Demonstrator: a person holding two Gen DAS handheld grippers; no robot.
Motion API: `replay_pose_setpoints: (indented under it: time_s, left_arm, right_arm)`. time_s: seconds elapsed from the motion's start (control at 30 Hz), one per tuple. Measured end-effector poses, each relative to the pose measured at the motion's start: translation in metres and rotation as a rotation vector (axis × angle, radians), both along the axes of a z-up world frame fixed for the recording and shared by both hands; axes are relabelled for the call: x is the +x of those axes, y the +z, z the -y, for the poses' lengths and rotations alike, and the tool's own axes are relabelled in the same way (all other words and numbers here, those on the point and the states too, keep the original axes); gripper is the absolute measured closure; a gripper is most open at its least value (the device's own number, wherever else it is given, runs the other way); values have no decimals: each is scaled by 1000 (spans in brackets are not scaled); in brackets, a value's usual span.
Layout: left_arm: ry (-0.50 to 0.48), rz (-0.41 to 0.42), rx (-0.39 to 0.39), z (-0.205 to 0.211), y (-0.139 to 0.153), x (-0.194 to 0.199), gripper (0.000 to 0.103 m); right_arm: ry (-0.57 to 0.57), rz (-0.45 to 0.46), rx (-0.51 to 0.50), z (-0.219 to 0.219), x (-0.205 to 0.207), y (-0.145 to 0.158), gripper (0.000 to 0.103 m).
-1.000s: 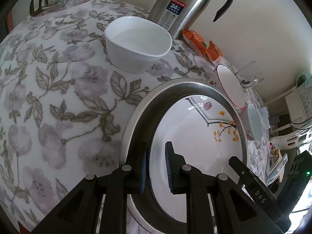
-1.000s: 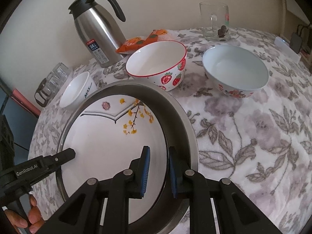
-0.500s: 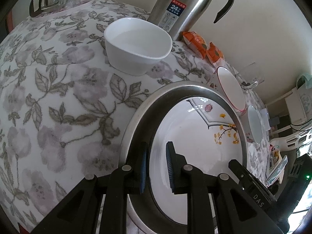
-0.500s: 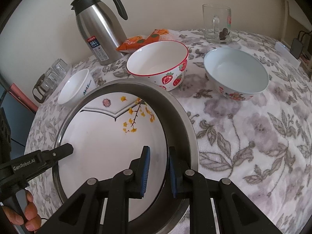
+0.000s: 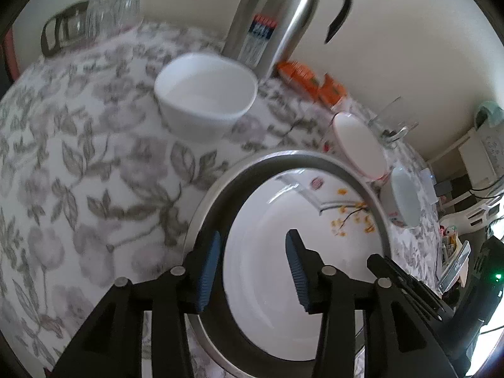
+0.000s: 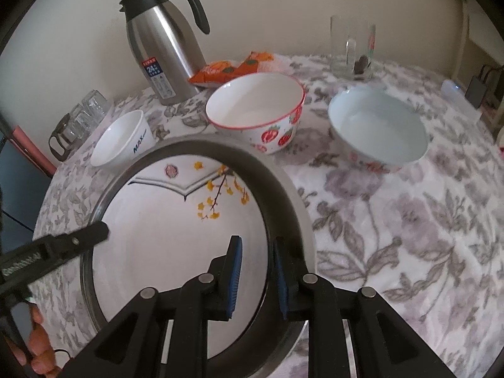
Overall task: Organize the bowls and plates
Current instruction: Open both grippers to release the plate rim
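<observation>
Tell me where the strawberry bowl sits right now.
In the right wrist view the strawberry bowl sits at centre, just beyond the steel tray, in front of the orange packets and left of the pale blue bowl.

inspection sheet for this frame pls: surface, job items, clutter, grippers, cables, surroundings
Surface: floral tablecloth, covers the table.
Job's things: painted plate inside metal tray; strawberry bowl, pale blue bowl, small white bowl standing apart on the cloth.
Clutter: steel thermos, orange snack packets, glass mug, glasses in a rack.
Grippers: left gripper and right gripper both straddle the tray rim, jaws opening, pads off it.
Cables: wires and a plug at the right edge.
Surroundings: plain wall.
</observation>
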State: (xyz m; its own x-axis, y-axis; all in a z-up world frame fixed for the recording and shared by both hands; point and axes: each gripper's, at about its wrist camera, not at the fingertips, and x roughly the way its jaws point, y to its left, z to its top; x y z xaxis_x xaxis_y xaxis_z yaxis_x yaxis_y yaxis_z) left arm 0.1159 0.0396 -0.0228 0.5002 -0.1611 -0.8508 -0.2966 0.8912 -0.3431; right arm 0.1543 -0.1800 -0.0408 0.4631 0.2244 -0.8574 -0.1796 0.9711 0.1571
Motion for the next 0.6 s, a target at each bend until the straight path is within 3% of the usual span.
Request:
replay_pose_setpoints:
  time_s: [0.33, 0.4, 0.43, 0.53, 0.6]
  left_arm:
    - [-18, 24, 26, 4, 12, -2, 57]
    - [-17, 20, 47, 5, 15, -3, 53]
    - [-15, 24, 55, 5, 17, -5, 45]
    - [2, 27, 80, 4, 21, -8, 37]
    - [18, 17, 102, 3, 22, -8, 35]
  right_arm:
    - [7, 31, 1, 1, -2, 17, 75]
    - [13, 41, -10, -1, -3, 22, 75]
    - [15, 46, -19, -2, -4, 25, 73]
    - [7, 65, -42, -3, -7, 31, 44]
    - [5, 72, -55, -3, -7, 34, 43]
